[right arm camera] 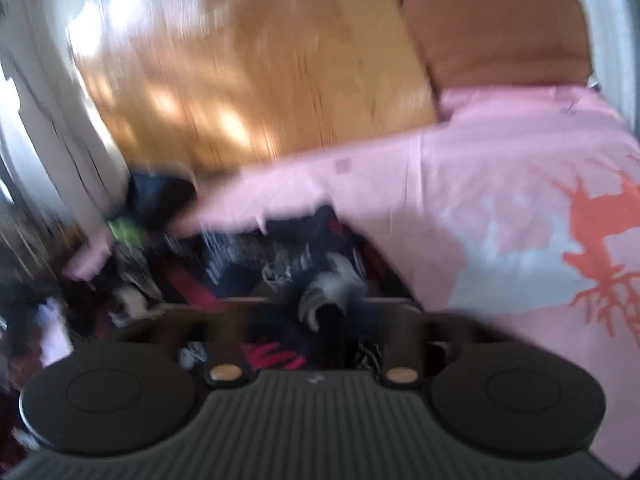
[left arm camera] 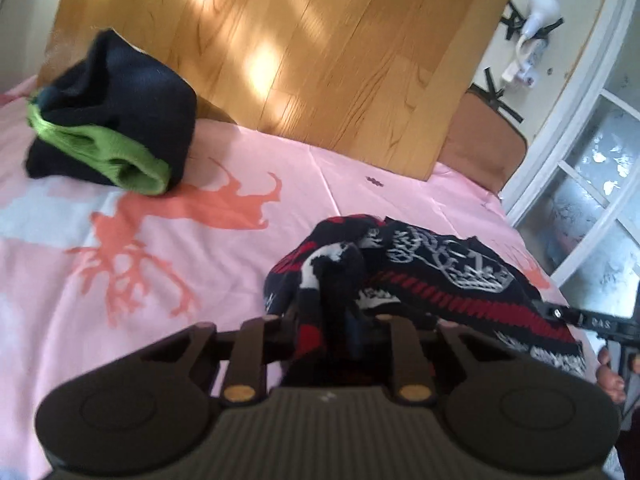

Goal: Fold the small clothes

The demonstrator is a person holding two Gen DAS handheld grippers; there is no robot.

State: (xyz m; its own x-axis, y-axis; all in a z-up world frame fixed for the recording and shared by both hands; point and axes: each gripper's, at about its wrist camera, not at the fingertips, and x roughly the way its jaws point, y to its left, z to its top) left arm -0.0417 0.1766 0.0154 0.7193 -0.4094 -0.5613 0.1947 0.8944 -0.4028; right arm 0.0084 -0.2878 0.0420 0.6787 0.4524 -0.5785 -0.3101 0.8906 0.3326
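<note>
Pink bedding with an orange deer print [left arm camera: 168, 220] covers the bed, a wooden board [left arm camera: 280, 40] leaning behind it. A dark patterned garment [left arm camera: 432, 276] lies bunched on the sheet; one bundled end is clamped in the left tool [left arm camera: 336, 312], and the right tool [right arm camera: 328, 316], seen through heavy blur, is closed on cloth of the same kind. A folded dark and green piece [left arm camera: 112, 120] rests well apart. If too little cloth is pinched, a corner could slip free and the fold be spoiled
</note>
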